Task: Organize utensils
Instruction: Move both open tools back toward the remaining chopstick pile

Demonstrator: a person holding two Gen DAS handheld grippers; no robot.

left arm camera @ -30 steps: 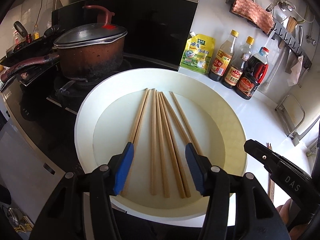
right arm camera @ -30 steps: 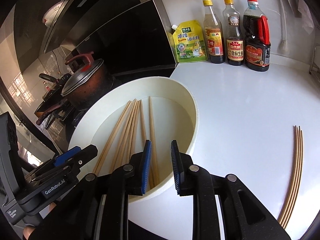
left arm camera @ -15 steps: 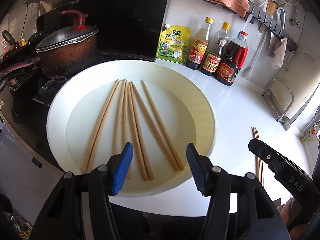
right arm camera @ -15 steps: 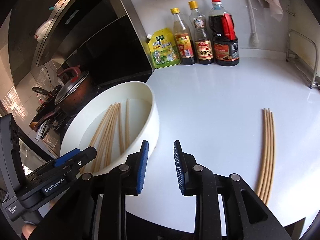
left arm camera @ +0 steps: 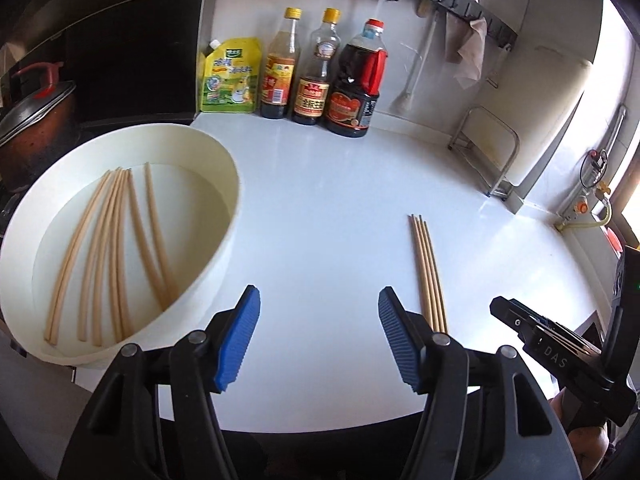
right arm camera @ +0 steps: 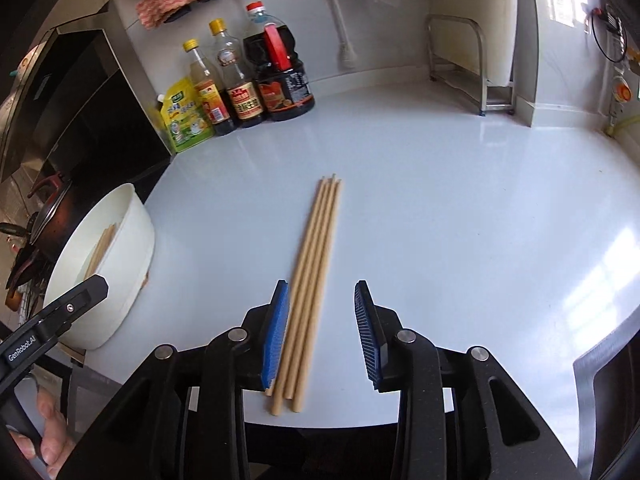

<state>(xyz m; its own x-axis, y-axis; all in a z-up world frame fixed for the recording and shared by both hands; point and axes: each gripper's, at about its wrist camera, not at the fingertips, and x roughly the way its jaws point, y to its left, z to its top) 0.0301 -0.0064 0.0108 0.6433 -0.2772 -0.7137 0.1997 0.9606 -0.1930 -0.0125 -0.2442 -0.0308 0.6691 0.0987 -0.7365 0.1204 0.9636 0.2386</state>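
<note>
A round white basin [left arm camera: 236, 200] at the counter's left holds several loose wooden chopsticks [left arm camera: 116, 248]. A tidy bundle of chopsticks [right arm camera: 316, 264] [left arm camera: 428, 268] lies on the white counter to its right. My left gripper [left arm camera: 318, 336] hovers over bare counter between basin and bundle, its jaws opening with nothing between them. My right gripper [right arm camera: 322, 332] is over the bundle's near end; its jaws are opening and the chopsticks lie between them, close to the left pad [right arm camera: 276, 336], with no pressing visible. The basin [right arm camera: 132, 240] shows at the left of the right wrist view.
A yellow refill pouch [left arm camera: 230, 76], two sauce bottles [left arm camera: 280, 68] and a dark soy jug [left arm camera: 354, 88] line the back wall. A lidded pot [left arm camera: 32, 120] sits on the stove at the left. A metal rack [right arm camera: 468, 64] stands at the back right. A hand [right arm camera: 44, 440] holds the left gripper.
Both grippers swung right, from over the basin to the open counter. The right one now straddles the chopstick bundle. Both sets of jaws stand wider than before.
</note>
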